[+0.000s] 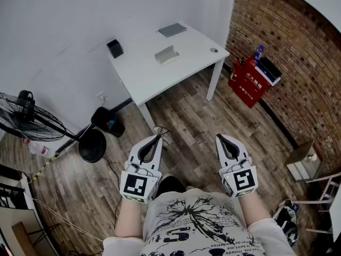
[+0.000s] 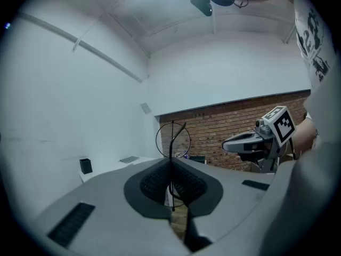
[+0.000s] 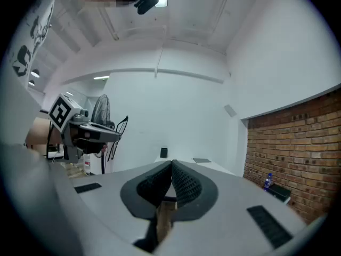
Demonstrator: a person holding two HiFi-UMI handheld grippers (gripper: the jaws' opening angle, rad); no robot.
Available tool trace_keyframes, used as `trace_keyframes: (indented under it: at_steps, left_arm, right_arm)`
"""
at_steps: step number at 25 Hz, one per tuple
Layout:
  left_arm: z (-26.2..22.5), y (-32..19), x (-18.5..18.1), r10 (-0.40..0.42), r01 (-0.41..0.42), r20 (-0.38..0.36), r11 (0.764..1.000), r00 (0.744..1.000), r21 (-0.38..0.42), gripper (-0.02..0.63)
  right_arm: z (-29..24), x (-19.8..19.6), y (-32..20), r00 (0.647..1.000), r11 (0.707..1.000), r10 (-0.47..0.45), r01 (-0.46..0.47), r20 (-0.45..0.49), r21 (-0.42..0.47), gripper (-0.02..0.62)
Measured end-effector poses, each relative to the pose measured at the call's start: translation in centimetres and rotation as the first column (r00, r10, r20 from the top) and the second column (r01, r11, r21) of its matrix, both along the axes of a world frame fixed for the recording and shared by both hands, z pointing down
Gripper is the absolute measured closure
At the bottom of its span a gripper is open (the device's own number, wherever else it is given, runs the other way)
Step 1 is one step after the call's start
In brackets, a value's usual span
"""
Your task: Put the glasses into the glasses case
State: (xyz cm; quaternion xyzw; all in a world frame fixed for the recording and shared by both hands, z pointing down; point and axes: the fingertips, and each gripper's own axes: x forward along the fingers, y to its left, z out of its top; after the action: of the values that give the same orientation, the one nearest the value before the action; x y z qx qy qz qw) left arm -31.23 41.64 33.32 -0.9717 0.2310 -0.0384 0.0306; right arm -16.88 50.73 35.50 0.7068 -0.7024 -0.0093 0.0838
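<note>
Thin wire-rimmed glasses (image 1: 161, 132) are pinched edge-on in my left gripper (image 1: 155, 138), which is shut on them at waist height above the wooden floor. In the left gripper view one round rim (image 2: 171, 143) stands up between the closed pads. A light grey glasses case (image 1: 167, 55) lies on the white table (image 1: 144, 81) well ahead of both grippers; it looks open. My right gripper (image 1: 220, 138) is held level beside the left one, shut with nothing between its pads. In the right gripper view the left gripper (image 3: 104, 135) and the glasses (image 3: 121, 126) show at the left.
On the table also sit a black box (image 1: 114, 48), a flat grey item (image 1: 172, 30) and a small round thing (image 1: 213, 50). A floor fan (image 1: 26, 119) and a black bag (image 1: 106, 120) stand at the left. A red box (image 1: 249, 80) leans against the brick wall at the right.
</note>
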Motion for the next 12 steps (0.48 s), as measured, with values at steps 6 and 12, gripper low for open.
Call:
trace_keyframes:
  at_steps: [6, 12]
  left_arm:
    - [0.2, -0.1, 0.8, 0.007, -0.007, -0.011, 1.0, 1.0, -0.008, 0.591]
    - [1.4, -0.1, 1.7, 0.031, -0.03, 0.074, 0.999, 0.997, -0.022, 0.591]
  right_arm:
    - [0.3, 0.7, 0.1, 1.0, 1.0, 0.013, -0.013, 0.012, 0.0, 0.581]
    - [0.6, 1.6, 0.2, 0.999, 1.0, 0.028, -0.027, 0.025, -0.006, 0.581]
